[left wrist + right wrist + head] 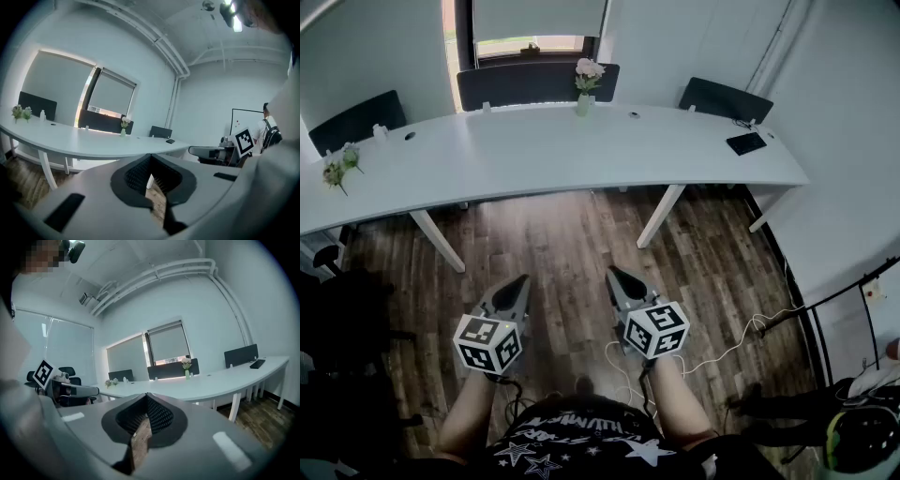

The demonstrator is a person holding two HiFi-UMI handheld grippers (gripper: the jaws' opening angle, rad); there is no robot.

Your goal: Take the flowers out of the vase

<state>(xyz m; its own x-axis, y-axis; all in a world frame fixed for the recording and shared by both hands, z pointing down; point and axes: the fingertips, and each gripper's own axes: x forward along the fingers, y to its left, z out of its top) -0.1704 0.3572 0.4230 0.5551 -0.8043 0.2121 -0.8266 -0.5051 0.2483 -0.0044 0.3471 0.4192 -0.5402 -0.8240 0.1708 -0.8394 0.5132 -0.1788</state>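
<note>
While both tools hang low in front of the person, over the floor (562,234), nothing of the task has been touched. The left tool (522,279) is clenched on nothing: in its own view the ribbed pads meet at the tips, with only floor showing through the gap behind them. The right tool (613,273) is clenched and empty in the same way. Both point almost level and slightly toward each other, which looks like a carrying pose for the approach and not a reach.

The flowers (589,68) stand upright in the vase (583,105), well ahead of both tools at the far edge of the surface (675,155). They are a little left of the left tool's line and a little right of the right tool's. A second bunch (341,165) sits far off to the left tool's left, on the same surface.

Likely next is closing the distance, then opening one tool around the stems above the vase's rim. The vase looks slim, so steadying it with the other tool seems wise.
</note>
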